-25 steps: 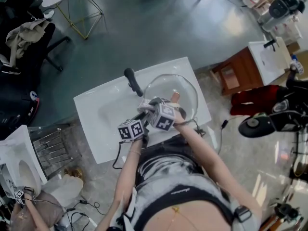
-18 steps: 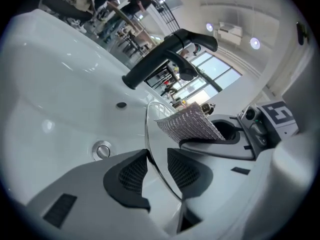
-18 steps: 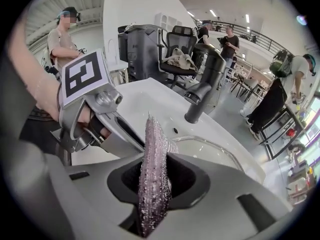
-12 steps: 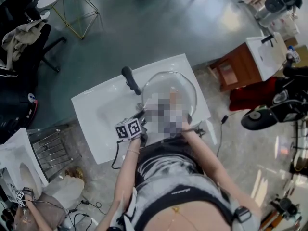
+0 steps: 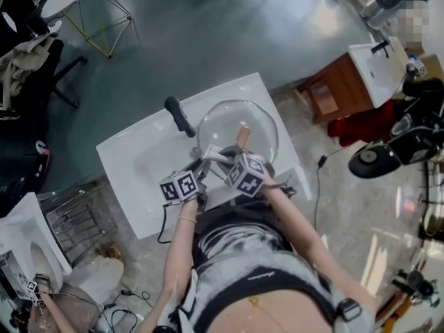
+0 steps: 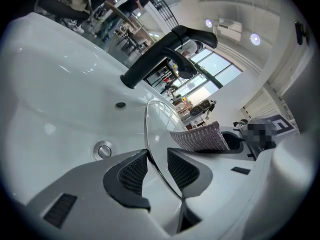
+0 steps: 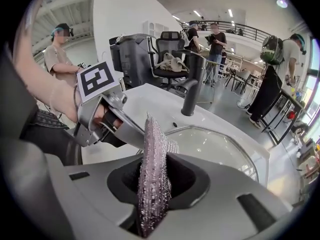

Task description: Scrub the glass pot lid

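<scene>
Left of the faucet, the white surface [image 5: 121,186] and its basin [image 5: 149,159] lie open, and this looks like the freest room for any swing. The black faucet [image 5: 179,115] stands just beside the glass pot lid [image 5: 225,120], so it is a hard post the rim could knock against. The left tool [image 6: 156,169] has just been closing and clamps the lid's thin edge between its pads, holding the lid over the basin. That narrow bite is the main risk: a firm scrubbing push could lever the smooth glass out and drop it onto the ceramic. The right tool [image 7: 155,184] is clenched on a glittery scouring cloth [image 7: 152,149] close to the lid, and a loose fold might snag the brown knob [image 5: 243,136]. Further right, the lid reaches near the surface's edge, with only floor beyond.
</scene>
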A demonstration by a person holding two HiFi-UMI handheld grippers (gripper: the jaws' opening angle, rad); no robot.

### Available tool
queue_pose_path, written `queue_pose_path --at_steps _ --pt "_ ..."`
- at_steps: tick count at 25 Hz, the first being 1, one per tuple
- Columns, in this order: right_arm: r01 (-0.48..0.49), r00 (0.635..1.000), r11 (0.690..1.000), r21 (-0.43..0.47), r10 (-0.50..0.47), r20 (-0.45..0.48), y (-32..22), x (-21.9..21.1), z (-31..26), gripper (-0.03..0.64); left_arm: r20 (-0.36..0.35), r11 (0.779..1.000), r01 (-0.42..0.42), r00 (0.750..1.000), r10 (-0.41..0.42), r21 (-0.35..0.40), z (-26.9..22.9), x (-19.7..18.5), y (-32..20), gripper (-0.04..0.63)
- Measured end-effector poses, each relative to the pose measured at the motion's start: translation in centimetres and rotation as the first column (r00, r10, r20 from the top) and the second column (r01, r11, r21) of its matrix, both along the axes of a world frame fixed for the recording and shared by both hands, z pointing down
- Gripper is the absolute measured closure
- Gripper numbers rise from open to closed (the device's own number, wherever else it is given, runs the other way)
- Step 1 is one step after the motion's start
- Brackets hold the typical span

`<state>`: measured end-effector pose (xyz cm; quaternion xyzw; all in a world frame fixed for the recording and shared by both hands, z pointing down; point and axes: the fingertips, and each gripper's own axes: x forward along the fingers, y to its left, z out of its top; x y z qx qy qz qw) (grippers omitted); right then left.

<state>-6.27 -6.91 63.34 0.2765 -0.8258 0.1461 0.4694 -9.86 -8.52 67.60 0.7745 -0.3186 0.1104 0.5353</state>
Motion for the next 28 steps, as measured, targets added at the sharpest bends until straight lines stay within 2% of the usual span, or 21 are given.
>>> queue_pose_path --at_steps 11,16,23,28 --pt "0.096 0.994 0.995 -0.003 -0.096 0.058 2.9 0.4 0.0 0.528 0.019 1.0 -0.005 1.0 0.005 -0.012 0.6 0.1 0.2 0.474" --pt "0.096 0.994 0.995 0.027 -0.097 0.052 2.5 1.8 -0.5 0.529 0.028 1.0 0.0 1.0 0.001 -0.01 0.5 0.2 0.4 0.472" --pt "0.05 0.997 0.997 0.062 -0.053 0.049 1.4 4.0 -0.8 0.531 0.031 1.0 0.013 0.999 -0.013 -0.008 0.2 0.3 0.3 0.472" --pt "0.109 0.992 0.993 0.04 -0.111 0.062 3.0 3.5 -0.5 0.531 0.038 1.0 0.027 0.999 -0.026 -0.007 0.1 0.1 0.2 0.472"
